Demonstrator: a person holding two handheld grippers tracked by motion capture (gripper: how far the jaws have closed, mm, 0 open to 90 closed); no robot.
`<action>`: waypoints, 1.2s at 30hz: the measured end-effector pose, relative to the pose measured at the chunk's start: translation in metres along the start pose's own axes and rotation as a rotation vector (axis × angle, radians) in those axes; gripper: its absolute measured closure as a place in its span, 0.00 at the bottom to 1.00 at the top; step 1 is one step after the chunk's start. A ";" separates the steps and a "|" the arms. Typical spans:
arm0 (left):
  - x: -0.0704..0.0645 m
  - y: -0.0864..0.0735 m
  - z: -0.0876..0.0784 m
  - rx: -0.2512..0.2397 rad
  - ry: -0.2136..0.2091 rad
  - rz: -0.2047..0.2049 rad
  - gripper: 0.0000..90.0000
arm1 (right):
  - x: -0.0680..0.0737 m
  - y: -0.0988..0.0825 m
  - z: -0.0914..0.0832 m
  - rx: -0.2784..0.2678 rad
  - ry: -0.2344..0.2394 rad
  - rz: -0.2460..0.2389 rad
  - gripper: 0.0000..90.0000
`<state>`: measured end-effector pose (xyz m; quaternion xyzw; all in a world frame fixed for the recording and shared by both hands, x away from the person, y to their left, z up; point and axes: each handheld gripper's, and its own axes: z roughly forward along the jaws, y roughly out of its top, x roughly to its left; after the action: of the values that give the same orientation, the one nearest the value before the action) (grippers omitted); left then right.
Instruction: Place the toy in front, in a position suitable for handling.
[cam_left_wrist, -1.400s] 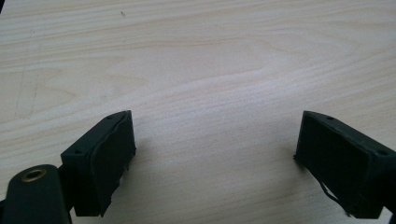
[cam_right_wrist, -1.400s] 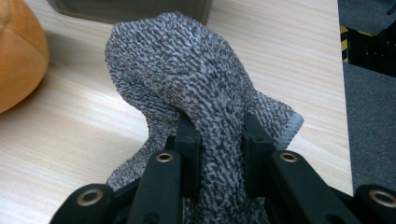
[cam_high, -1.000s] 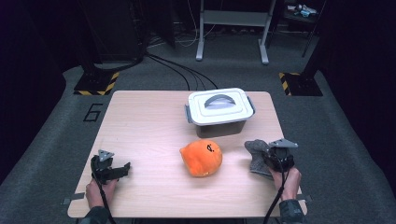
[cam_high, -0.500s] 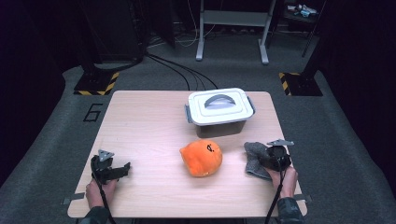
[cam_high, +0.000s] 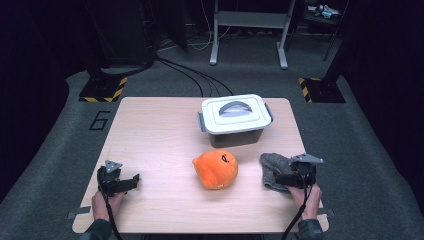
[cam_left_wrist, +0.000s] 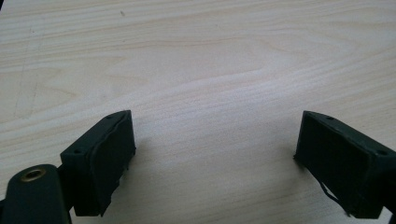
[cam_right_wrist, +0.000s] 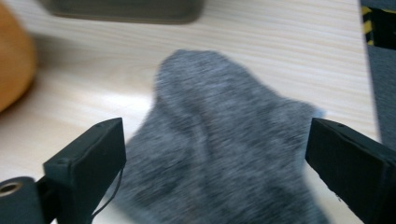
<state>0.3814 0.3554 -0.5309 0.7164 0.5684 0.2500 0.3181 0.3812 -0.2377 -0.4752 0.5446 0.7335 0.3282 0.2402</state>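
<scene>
1. Pale wood bench (cam_high: 160, 135) carries everything; your left gripper (cam_high: 131, 181) rests at its near left corner, fingers (cam_left_wrist: 100, 163) spread wide over bare wood with nothing between them.
2. Orange plush toy (cam_high: 216, 169) sits mid-bench, near your edge, touching neither gripper.
3. Behind it stands a grey bin (cam_high: 236, 134) with a white lid (cam_high: 236, 114), handle on top, lid on.
4. Right of the plush, the grey sock (cam_high: 274, 169) lies crumpled flat on the bench, well apart from the plush.
5. Your right gripper (cam_high: 277, 179) is at the sock's near right side; its fingers (cam_right_wrist: 88, 168) have just been opening and now stand wide, sock lying between them, pads not pressing it.
6. In the right gripper view the sock (cam_right_wrist: 219, 149) is blurred, and the plush edge shows at far left.
</scene>
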 end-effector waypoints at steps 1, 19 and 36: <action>0.000 0.000 0.000 -0.001 0.000 0.000 0.13 | 0.007 -0.003 -0.002 -0.008 0.013 -0.012 0.03; -0.024 0.079 -0.004 -0.039 -0.088 0.020 0.12 | 0.092 -0.035 0.025 -0.015 0.158 -0.155 0.01; -0.096 0.180 0.024 -0.111 -0.211 0.117 0.13 | 0.098 -0.041 0.033 -0.017 0.145 -0.195 0.03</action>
<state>0.4947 0.2306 -0.4137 0.7518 0.4743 0.2226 0.4003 0.3500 -0.1445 -0.5273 0.4435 0.7955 0.3481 0.2221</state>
